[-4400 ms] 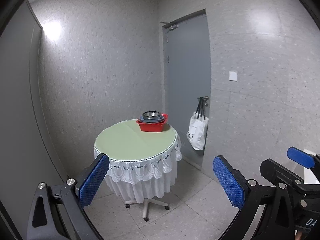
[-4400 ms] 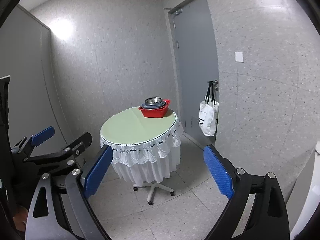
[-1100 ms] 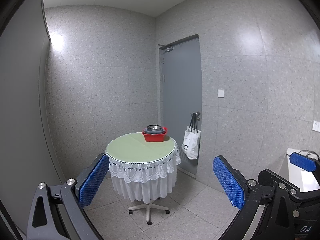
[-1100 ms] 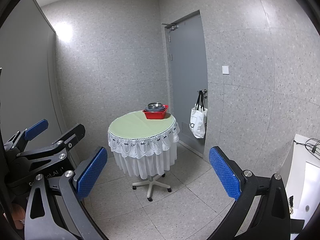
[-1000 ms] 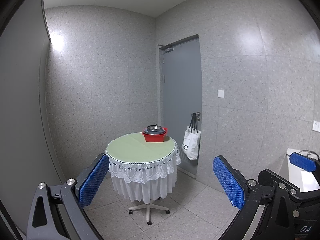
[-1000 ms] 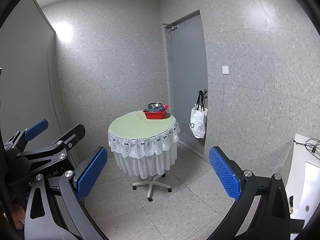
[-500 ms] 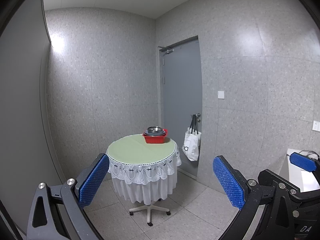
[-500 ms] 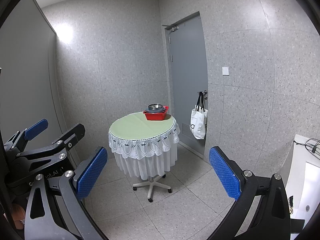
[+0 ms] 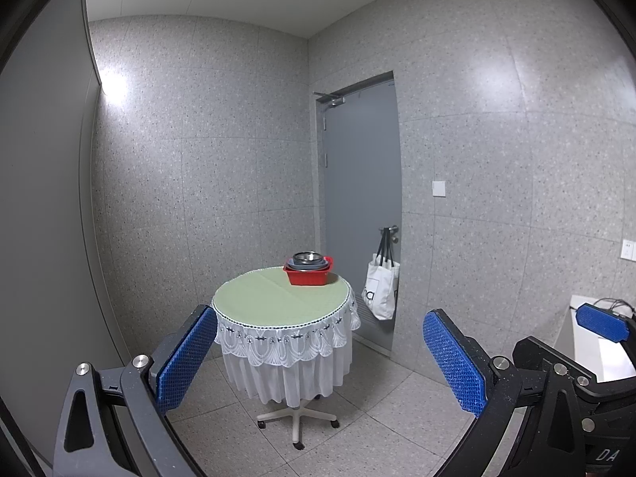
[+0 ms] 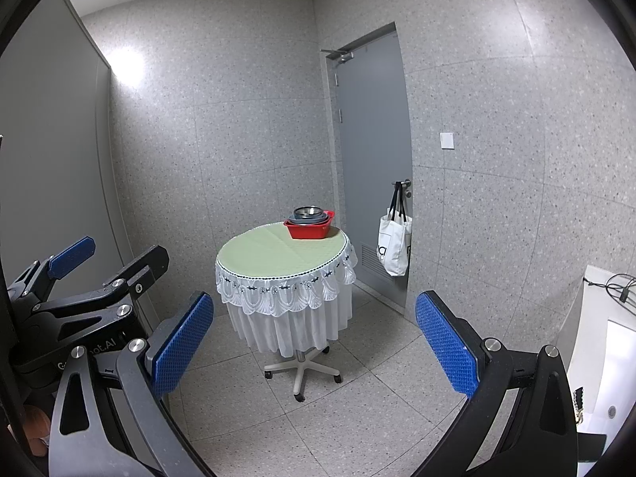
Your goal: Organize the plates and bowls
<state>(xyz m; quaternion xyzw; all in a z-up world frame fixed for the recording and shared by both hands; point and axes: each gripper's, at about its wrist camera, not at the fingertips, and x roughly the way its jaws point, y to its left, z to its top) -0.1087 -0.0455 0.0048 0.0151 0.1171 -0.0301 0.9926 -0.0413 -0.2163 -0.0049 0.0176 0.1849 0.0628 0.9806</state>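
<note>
Sitting well ahead of both open, empty grippers: red basin w/ stacked bowls

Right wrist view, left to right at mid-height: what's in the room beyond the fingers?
Left gripper → round table with the red tub of stacked dishes at its far edge → grey door → white tote bag hanging on the door handle → wall switch.
</note>
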